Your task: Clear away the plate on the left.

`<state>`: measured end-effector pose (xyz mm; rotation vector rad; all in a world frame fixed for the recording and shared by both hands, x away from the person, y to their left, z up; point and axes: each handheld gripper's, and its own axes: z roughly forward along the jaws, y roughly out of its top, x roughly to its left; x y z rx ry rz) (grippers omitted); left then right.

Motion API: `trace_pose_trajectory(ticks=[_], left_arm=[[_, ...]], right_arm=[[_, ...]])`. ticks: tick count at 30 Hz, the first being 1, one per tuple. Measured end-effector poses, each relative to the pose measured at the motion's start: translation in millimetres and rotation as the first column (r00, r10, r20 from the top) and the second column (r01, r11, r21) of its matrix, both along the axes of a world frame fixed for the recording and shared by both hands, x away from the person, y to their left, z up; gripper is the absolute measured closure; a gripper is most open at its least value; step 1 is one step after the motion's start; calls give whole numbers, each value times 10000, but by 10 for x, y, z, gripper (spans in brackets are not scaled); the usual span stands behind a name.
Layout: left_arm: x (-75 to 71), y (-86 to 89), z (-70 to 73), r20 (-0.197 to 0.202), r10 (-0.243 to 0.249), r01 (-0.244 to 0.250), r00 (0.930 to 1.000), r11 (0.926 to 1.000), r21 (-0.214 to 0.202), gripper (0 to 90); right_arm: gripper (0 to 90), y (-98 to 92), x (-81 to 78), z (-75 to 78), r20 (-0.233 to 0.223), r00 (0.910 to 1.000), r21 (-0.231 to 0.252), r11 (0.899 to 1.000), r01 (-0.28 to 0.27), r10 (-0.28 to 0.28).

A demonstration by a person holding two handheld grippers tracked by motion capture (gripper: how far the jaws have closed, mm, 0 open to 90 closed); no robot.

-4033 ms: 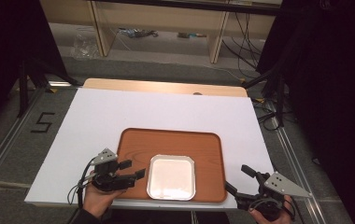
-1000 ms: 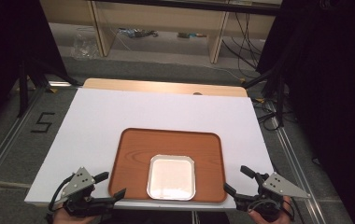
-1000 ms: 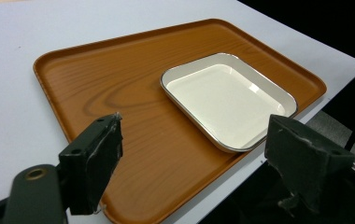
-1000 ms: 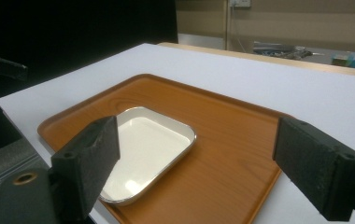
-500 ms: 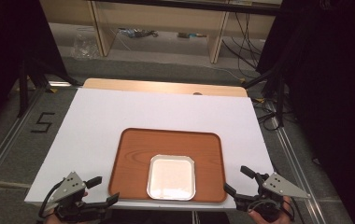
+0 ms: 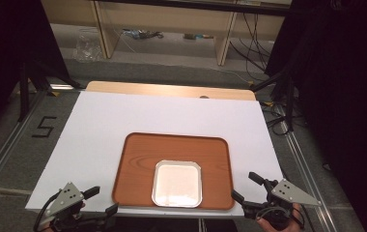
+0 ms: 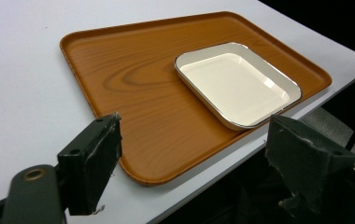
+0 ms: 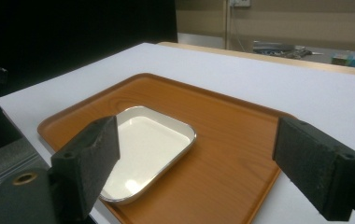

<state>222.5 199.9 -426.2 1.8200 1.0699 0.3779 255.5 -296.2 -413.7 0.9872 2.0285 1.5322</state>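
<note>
A brown wooden tray [image 6: 143,159] [image 7: 138,79] [image 8: 241,140] lies on the white table near its front edge. A square white dish [image 6: 177,183] [image 7: 236,84] [image 8: 143,144] rests empty in the tray's front middle. My left gripper [image 6: 101,201] [image 7: 199,163] hangs open at the table's front left corner, off the tray's left front corner, holding nothing. My right gripper [image 6: 246,186] [image 8: 199,168] stands open at the front right corner, just off the tray's right edge, also holding nothing.
The white tabletop [image 6: 123,116] stretches bare behind and left of the tray. A wooden strip [image 6: 172,90] runs along its far edge. Shelving with cables [image 6: 181,34] stands beyond. Dark floor drops off past the front edge [image 7: 344,116].
My left gripper has drawn back from the tray's left front edge to the table's front left corner, staying open. The right gripper, tray and dish have not moved.
</note>
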Motion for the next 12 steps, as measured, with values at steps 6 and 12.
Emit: trace_pose_trajectory(ticks=[6,12], left_arm=[[9,-4,-12,-150,102,-103,9998,9999,-21,185],[16,-8,-17,-169,14,-14,9999,10000,29,186]], right_arm=[[159,-2,-1,1,7,10000,4,10000,-11,11],[159,7,-7,-1,-106,9999,200,9998,-10,13]])
